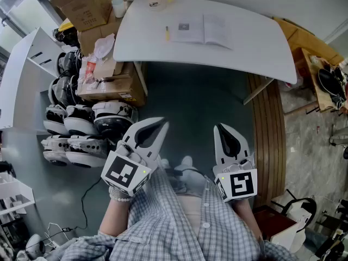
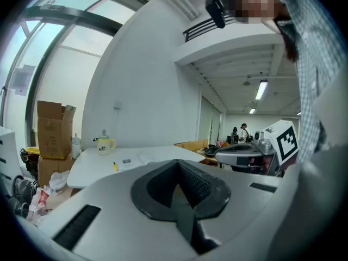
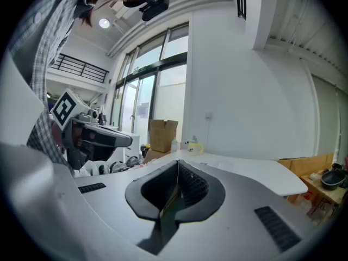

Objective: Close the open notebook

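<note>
Head view: open notebook (image 1: 204,30) on the white table (image 1: 255,42), upper centre, well apart from left gripper (image 1: 157,128) and right gripper (image 1: 223,132) low in the frame.
Both have jaws pressed together and hold nothing. To close it well, I would first come near, then tip one half gently over the spine, without pinching loose pages.

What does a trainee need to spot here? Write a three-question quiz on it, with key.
1. True or false: the notebook on the white table lies open.
2. In the head view, the yellow pen lies: A) left of the notebook, B) right of it, C) on it.
3. Fill in: the left claw and right claw are both ____ and empty.
Key: 1 true; 2 A; 3 shut.
</note>
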`<state>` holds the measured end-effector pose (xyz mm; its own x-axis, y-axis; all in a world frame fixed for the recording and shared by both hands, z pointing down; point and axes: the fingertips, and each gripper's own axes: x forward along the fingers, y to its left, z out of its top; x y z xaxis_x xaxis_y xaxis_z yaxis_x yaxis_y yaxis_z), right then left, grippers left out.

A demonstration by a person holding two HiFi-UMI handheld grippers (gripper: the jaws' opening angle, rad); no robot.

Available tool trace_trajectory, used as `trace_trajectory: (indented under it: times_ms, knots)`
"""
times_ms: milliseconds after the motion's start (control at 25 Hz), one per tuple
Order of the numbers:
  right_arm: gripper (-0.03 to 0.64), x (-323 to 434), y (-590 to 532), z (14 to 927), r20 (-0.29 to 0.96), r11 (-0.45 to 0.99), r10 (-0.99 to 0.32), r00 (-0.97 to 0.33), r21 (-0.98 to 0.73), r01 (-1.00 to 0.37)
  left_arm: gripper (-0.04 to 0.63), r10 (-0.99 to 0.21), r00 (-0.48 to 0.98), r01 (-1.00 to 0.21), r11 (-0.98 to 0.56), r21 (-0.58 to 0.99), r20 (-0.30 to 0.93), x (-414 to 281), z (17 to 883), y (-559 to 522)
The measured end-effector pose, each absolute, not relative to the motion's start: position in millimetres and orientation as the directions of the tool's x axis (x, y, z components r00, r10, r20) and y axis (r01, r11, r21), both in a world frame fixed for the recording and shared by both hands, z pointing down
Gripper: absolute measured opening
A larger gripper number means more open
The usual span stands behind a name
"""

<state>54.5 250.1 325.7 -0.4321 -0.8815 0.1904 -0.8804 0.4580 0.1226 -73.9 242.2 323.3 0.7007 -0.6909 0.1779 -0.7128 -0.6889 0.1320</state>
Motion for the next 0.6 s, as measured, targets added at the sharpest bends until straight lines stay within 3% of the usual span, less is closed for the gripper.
trace_trajectory:
  times_ms: [600]
  knots:
    - [0.020,37,246,326,0.198,0.441,-0.890,-0.412,0.135,-0.887,0.006,-0.666,0.728,-0.685,-0.714,0.144,0.162,-86,324,235]
